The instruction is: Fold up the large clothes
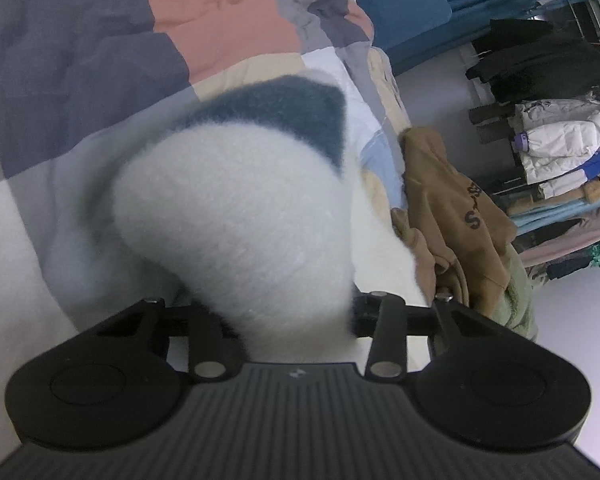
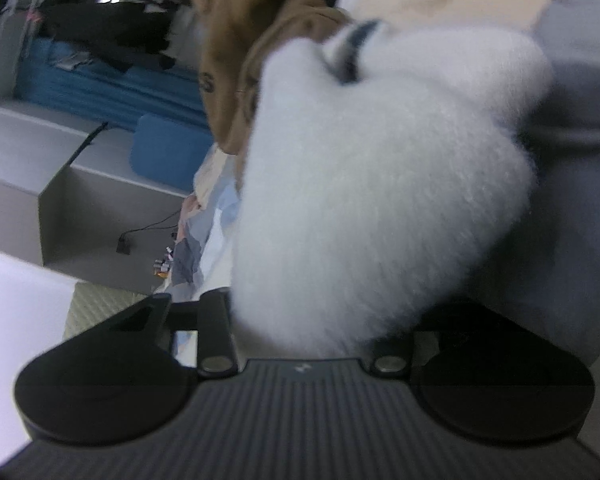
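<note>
White fluffy sweater (image 1: pixel 236 216) hides both grippers' fingers, bunched over the left gripper (image 1: pixel 296 312) and right gripper (image 2: pixel 311 320); their grip can't be told.

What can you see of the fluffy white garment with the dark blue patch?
The fluffy white garment with the dark blue patch looks like long-pile fleece or fuzzy knit, soft and bunched. In both wrist views it rises from between the fingers of the left gripper and right gripper, hiding their tips. It hangs above the patchwork quilt, beside a tan hoodie. The patch lies at its far edge.
</note>
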A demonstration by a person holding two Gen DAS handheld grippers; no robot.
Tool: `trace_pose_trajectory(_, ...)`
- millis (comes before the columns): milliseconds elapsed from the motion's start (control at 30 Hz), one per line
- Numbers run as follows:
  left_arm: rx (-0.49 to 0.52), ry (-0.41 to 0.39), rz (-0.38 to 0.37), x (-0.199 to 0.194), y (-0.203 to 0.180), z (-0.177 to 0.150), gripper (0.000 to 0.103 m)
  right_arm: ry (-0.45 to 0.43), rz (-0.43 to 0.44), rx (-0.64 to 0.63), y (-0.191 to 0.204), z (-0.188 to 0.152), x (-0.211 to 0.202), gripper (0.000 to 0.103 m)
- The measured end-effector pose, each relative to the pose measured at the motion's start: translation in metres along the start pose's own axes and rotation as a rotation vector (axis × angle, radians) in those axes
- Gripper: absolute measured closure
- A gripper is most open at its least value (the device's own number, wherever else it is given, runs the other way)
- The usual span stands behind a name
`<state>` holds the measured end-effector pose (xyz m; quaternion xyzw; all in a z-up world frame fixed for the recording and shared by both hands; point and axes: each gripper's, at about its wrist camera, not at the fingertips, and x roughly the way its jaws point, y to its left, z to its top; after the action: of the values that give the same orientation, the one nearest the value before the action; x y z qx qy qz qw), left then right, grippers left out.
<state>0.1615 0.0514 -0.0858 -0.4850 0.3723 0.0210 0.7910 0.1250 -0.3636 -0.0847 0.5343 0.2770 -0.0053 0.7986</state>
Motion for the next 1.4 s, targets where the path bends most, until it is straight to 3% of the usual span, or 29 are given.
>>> trace_pose_trajectory(200,0.047,0.012,-0.034,-0.028,-0.015,-0.011,0.058,-0.034,0.027,-0.105,0.014,0.007,-0.030,0.060)
trace_pose_trajectory(433,0.067,0.049,-0.129,-0.055,-0.049,-0.026,0.058,-0.063,0.080,-0.137,0.038,0.042,-0.071,0.060)
trace_pose_trajectory(633,0.143,0.055,-0.228,-0.069,-0.129,-0.037,0.058,-0.110,0.133,-0.160,0.067,0.098,-0.115,0.060)
trace_pose_trajectory(800,0.223,0.049,-0.311,-0.062,-0.214,-0.054,0.058,-0.207,0.173,-0.199,0.093,0.156,-0.153,0.060)
trace_pose_trajectory(933,0.265,0.067,-0.375,-0.039,-0.278,-0.076,0.058,-0.295,0.190,-0.210,0.101,0.205,-0.171,0.060)
trace_pose_trajectory(1100,0.308,0.120,-0.418,0.011,-0.334,-0.116,0.058,-0.377,0.177,-0.200,0.079,0.260,-0.177,0.060)
trace_pose_trajectory(1233,0.376,0.140,-0.404,0.066,-0.355,-0.149,0.058,-0.409,0.146,-0.179,0.044,0.286,-0.161,0.060)
trace_pose_trajectory(1400,0.403,0.217,-0.368,0.138,-0.347,-0.181,0.058,-0.396,0.102,-0.134,-0.013,0.309,-0.134,0.060)
